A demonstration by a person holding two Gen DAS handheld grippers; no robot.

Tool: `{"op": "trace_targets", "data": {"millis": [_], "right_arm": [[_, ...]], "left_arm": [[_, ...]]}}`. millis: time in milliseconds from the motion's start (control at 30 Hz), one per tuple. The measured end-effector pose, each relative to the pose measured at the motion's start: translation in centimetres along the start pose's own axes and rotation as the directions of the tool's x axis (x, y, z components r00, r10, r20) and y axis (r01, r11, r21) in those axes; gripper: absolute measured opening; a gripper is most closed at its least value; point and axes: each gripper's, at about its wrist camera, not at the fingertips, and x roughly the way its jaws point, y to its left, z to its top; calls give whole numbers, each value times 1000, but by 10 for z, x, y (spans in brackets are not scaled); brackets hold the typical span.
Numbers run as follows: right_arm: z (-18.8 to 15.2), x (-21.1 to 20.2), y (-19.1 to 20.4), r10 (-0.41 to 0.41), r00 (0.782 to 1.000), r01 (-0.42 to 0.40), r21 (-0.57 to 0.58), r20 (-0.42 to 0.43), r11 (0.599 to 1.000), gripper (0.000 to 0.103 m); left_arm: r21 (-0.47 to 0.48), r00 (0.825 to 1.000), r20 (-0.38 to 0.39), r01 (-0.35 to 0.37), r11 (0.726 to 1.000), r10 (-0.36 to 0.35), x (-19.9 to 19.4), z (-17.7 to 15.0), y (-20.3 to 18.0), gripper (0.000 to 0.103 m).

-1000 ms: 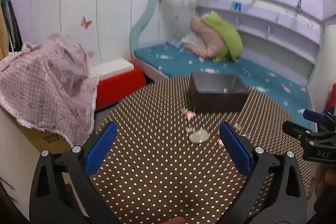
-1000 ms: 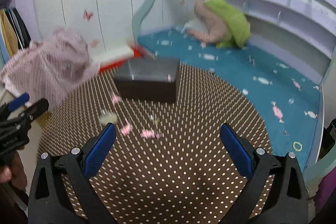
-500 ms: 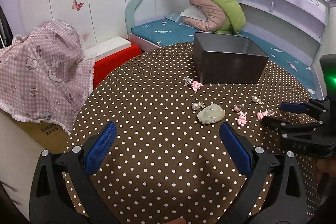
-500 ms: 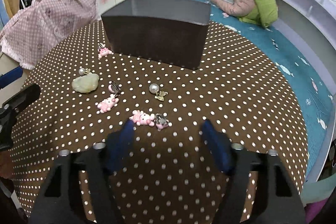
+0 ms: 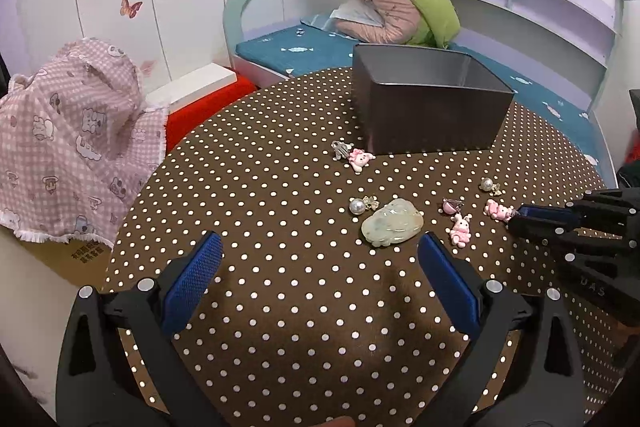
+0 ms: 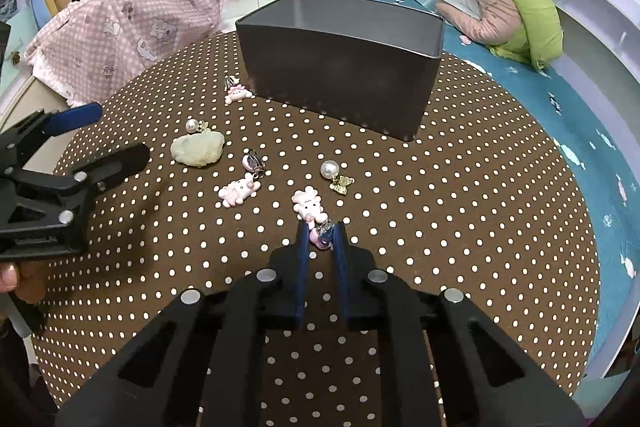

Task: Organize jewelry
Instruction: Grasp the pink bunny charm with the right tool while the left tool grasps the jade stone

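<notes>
Right wrist view: we are closing our right gripper [image 6: 320, 229] on the pink charm [image 6: 321, 238]; squeezing gently before lifting toward the tin [image 6: 340, 75].

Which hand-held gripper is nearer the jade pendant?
Left. The left hand-held gripper hangs open just short of the jade pendant. The right hand-held gripper is farther off, jaws closing around a small pink charm.
</notes>
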Motion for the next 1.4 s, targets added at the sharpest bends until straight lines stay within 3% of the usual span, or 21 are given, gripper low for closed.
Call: {"op": "trace_targets", "data": {"millis": [133,567,600,633,667,733,800,900,1000,1400], "right_arm": [[1,2,6,-19,1000,19,-42,6,999,11],[-5,-13,-2,24,999,-24,23,35,999,11],[-4,-14,-2,26,999,-26,23,36,999,11],[-4,-14,-2,27,999,-27,24,36,999,11],[-4,-14,-2,28,999,-29,26,37,999,11],[-4,-16,-3,32,999,-33,30,41,999,11],[-4,-17,-4,36,998,-37,32,43,999,11],[-5,-21,-5,39,998,-40,34,48,999,11],[-5,-24,-5,37,998,-39,35,54,999,11],[1,-42,-1,30,996,-33,26,83,999,10]], "left_arm": [[2,1000,-17,5,1000,-5,10,2,-1,98],[26,994,-103,45,999,-42,48,20,-22,97],[25,993,-107,54,998,-51,49,21,-23,94],[14,990,-118,85,996,-83,52,21,-22,75],[13,990,-116,87,996,-85,52,22,-22,73],[16,990,-102,103,995,-101,47,22,-22,50],[19,988,-99,121,993,-118,43,20,-19,43],[9,985,-93,146,989,-144,37,14,-14,40],[-1,981,-84,174,985,-174,27,6,-7,29],[-32,980,-41,194,980,-196,-7,-19,22,28]]}}
